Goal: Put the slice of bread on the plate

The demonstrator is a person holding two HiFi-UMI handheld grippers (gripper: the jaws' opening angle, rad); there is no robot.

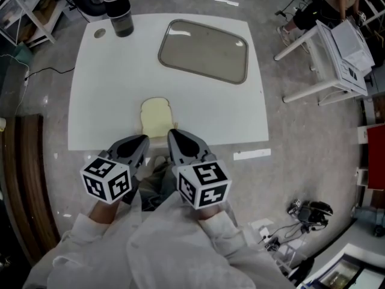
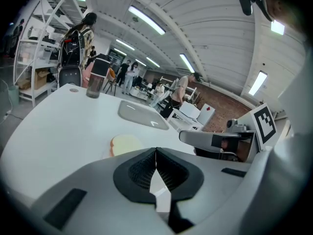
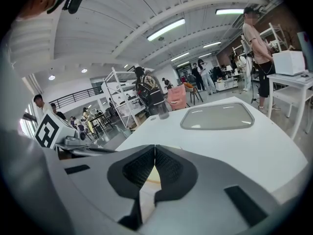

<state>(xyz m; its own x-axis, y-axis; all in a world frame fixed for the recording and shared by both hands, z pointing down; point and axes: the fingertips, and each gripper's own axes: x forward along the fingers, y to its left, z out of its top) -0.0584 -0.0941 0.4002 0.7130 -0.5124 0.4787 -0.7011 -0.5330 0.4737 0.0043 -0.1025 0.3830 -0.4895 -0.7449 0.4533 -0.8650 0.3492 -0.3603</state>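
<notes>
A pale slice of bread (image 1: 156, 115) lies flat near the front edge of the white table (image 1: 108, 83). The plate, a grey rounded-rectangle tray (image 1: 204, 50), rests at the far right of the table. My left gripper (image 1: 142, 142) and right gripper (image 1: 172, 136) hover side by side just before the table's front edge, right behind the bread, both shut with nothing between the jaws. In the left gripper view the bread (image 2: 125, 144) shows just past the shut gripper (image 2: 156, 150), with the plate (image 2: 142, 115) beyond. In the right gripper view the plate (image 3: 217, 116) lies far ahead of the shut gripper (image 3: 155, 147).
A dark tumbler (image 1: 118, 9) and a small round lid (image 1: 100, 33) stand at the table's far left corner. A white side table with papers (image 1: 337, 53) stands to the right. Cables (image 1: 301, 212) lie on the floor. Several people stand in the background.
</notes>
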